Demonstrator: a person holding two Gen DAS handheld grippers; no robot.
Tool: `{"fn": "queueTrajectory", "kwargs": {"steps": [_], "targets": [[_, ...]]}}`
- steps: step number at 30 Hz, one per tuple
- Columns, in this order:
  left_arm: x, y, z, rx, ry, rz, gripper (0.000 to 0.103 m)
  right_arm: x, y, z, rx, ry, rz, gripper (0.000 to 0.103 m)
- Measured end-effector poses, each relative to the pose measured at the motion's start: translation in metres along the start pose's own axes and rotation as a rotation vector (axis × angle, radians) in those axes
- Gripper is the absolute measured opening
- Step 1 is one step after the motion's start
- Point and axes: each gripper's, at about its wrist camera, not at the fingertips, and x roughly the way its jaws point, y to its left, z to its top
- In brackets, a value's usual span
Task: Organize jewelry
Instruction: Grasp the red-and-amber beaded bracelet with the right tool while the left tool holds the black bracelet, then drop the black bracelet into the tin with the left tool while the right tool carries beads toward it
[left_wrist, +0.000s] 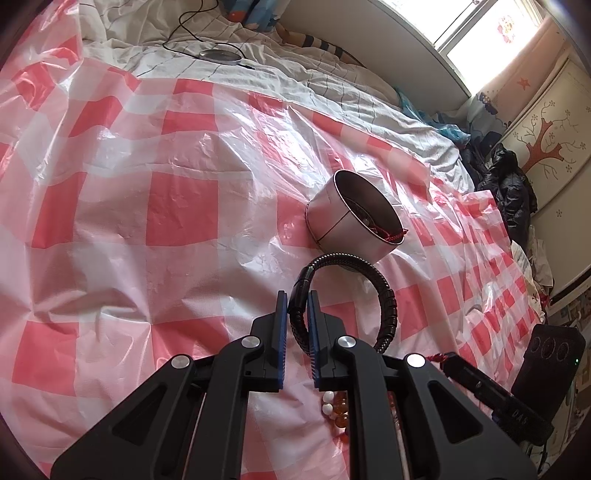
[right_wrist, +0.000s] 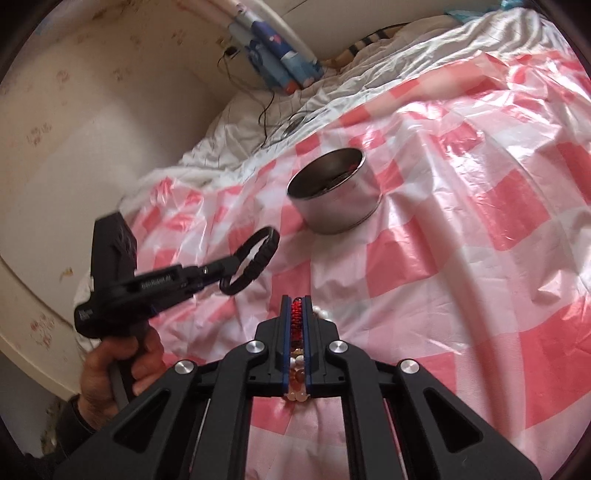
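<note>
the left gripper (left_wrist: 298, 300) points down and forward, its blue-padded fingers (left_wrist: 282, 310) nearly together and clamped on a black bracelet (left_wrist: 384, 295). in the right wrist view a hand (right_wrist: 118, 365) wraps the left gripper's handle from below, a dark sleeve at the wrist. the right gripper (right_wrist: 295, 301) tilts downward, its jaws pressed close on a red cord with beads (right_wrist: 296, 321).
</note>
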Motion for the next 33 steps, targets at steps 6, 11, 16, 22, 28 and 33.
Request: {"fn": "queueTrajectory", "kwargs": {"steps": [6,11,16,22,28,33], "targets": [[0.000,-0.006,0.000,0.014,-0.005,0.004,0.010,-0.010,-0.018,0.005,0.087,-0.042,0.043,0.006],[-0.004,-0.016,0.003,0.044,-0.030,0.009,0.010,-0.019,-0.014,0.010,0.078,-0.082,0.070,0.006],[-0.009,-0.029,0.011,0.074,-0.060,0.010,0.010,-0.019,-0.009,0.019,0.073,-0.096,0.070,0.006],[-0.010,-0.041,0.024,0.090,-0.081,-0.008,0.010,-0.031,-0.006,0.035,0.077,-0.130,0.050,0.006],[-0.004,-0.050,0.036,0.089,-0.094,-0.017,0.010,-0.052,-0.002,0.068,0.059,-0.187,0.018,0.006],[0.005,-0.055,0.044,0.102,-0.098,0.010,0.010,-0.044,0.000,0.093,0.062,-0.227,0.047,0.006]]}}
